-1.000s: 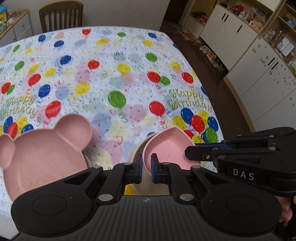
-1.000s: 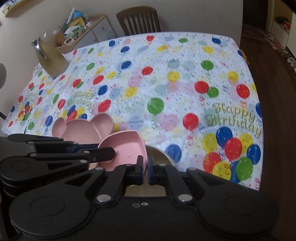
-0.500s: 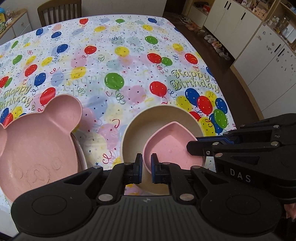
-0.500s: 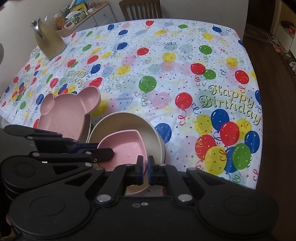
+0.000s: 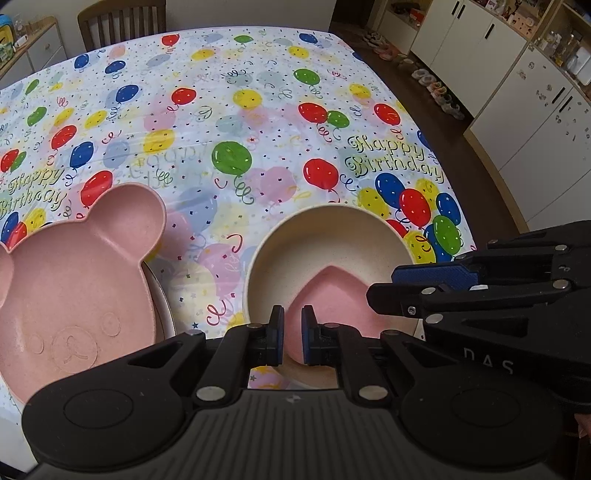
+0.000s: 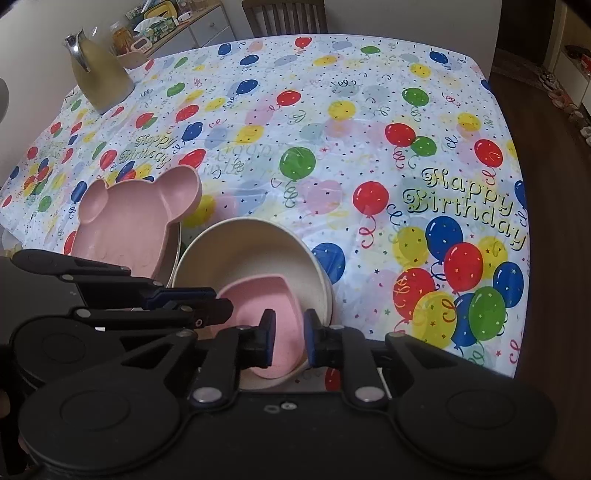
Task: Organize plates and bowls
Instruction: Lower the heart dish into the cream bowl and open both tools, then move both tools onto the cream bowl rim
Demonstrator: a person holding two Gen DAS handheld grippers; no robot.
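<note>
A pink heart-shaped bowl [image 5: 332,295] [image 6: 266,306] rests inside a round cream bowl [image 5: 332,236] [image 6: 251,251] near the table's front edge. My left gripper [image 5: 293,334] [image 6: 221,302] is shut on the heart bowl's near left rim. My right gripper [image 6: 290,336] [image 5: 384,286] straddles the right rim. Its jaws are opening: the outer pad sits by the rim, while the inner pad stands off it. To the left, a pink bear-shaped plate [image 5: 74,280] [image 6: 140,221] lies on a pale round plate [image 5: 162,306] [image 6: 176,251].
The table wears a balloon-print cloth [image 5: 236,110]. A tan jug [image 6: 98,74] stands at the far left corner and a wooden chair [image 5: 122,18] [image 6: 284,14] at the far side. White cabinets [image 5: 517,92] line the floor beyond the right edge.
Both grippers came down with the pink heart bowl, which now sits level in the cream bowl. The right gripper's jaws have parted; the left gripper's jaws stay closed on the rim.
</note>
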